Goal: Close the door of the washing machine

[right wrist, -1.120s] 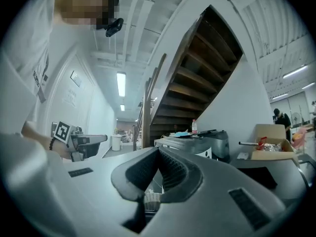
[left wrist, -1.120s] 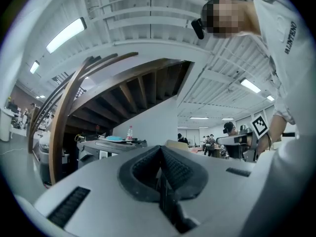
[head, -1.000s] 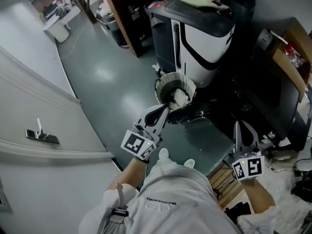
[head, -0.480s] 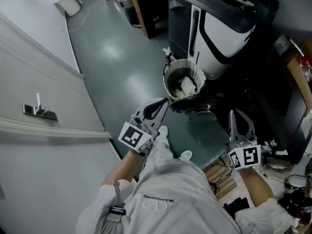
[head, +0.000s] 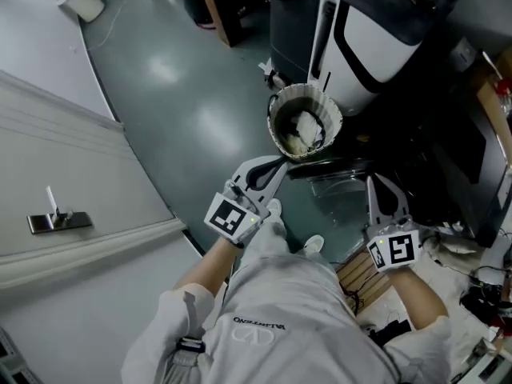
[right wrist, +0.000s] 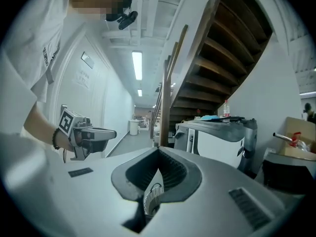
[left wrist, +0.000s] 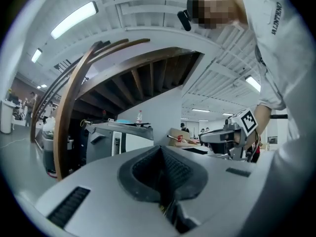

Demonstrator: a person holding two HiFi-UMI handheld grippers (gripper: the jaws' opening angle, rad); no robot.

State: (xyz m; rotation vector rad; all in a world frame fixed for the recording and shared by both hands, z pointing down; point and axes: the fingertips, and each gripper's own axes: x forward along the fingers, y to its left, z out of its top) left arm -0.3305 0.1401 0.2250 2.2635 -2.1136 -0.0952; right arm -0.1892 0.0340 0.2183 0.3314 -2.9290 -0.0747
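Seen from above in the head view, a dark, low washing machine [head: 436, 154] stands at the right. What looks like its open door [head: 332, 174], dark with a clear pane, sticks out over the floor below a laundry basket. My left gripper [head: 279, 164] is shut and empty, its tip just left of that door and below the basket. My right gripper [head: 371, 182] is shut and empty too, with its tip at the door's right end. Each gripper view shows closed jaws with nothing between them: the left gripper [left wrist: 160, 154] and the right gripper [right wrist: 158, 157].
A white ribbed laundry basket [head: 304, 122] holding cloth stands on the green floor. Behind it is a tall black-and-white appliance [head: 364, 34], also in view as the appliance [right wrist: 217, 142]. A wooden staircase [right wrist: 217, 48] rises above. A white wall panel [head: 72, 174] lies to the left, clutter and cables [head: 480, 286] to the right.
Both grippers have moved forward and lower, closer to the basket and the open door. The right gripper has shifted left toward the door. Both stayed shut.
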